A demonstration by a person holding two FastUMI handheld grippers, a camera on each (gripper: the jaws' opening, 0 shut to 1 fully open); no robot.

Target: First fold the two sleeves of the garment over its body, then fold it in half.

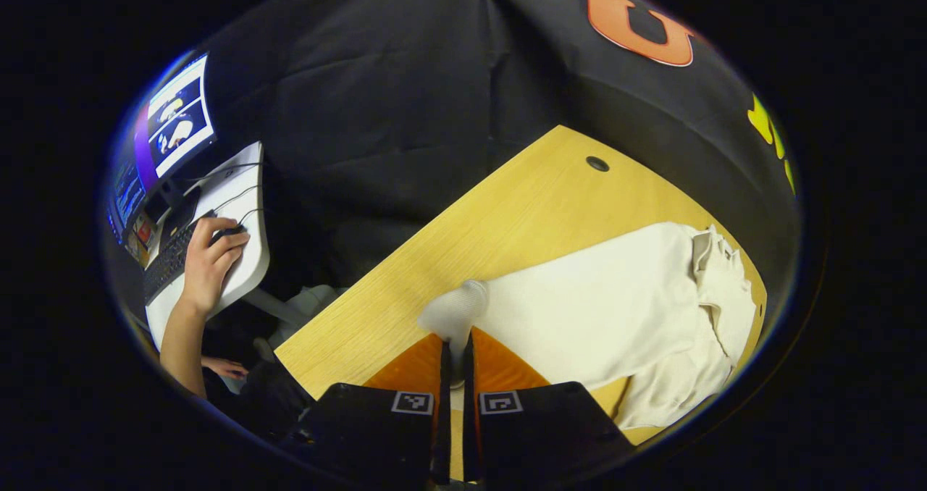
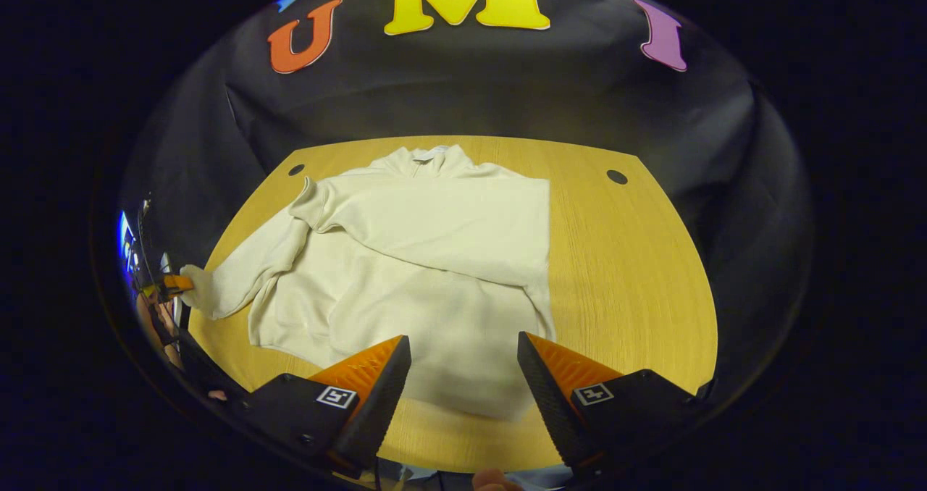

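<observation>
Left gripper view: left gripper (image 1: 456, 361) fingers pinching sleeve cuff (image 1: 456, 310) | right gripper (image 2: 463, 375) fingers spread above garment (image 2: 434, 259) | tabletop (image 2: 630, 259)

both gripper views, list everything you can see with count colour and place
garment: one, cream, spread on the table, one sleeve already folded across the body
left sleeve cuff: one, cream, at the table's edge, pinched
table: one, light wood, two dark holes near the far edge
side desk: one, white, beside the table, with monitor, keyboard and mouse
bystander's hand: one, on the mouse
left gripper: one, shut on the cuff
right gripper: one, open above the garment's hem
</observation>
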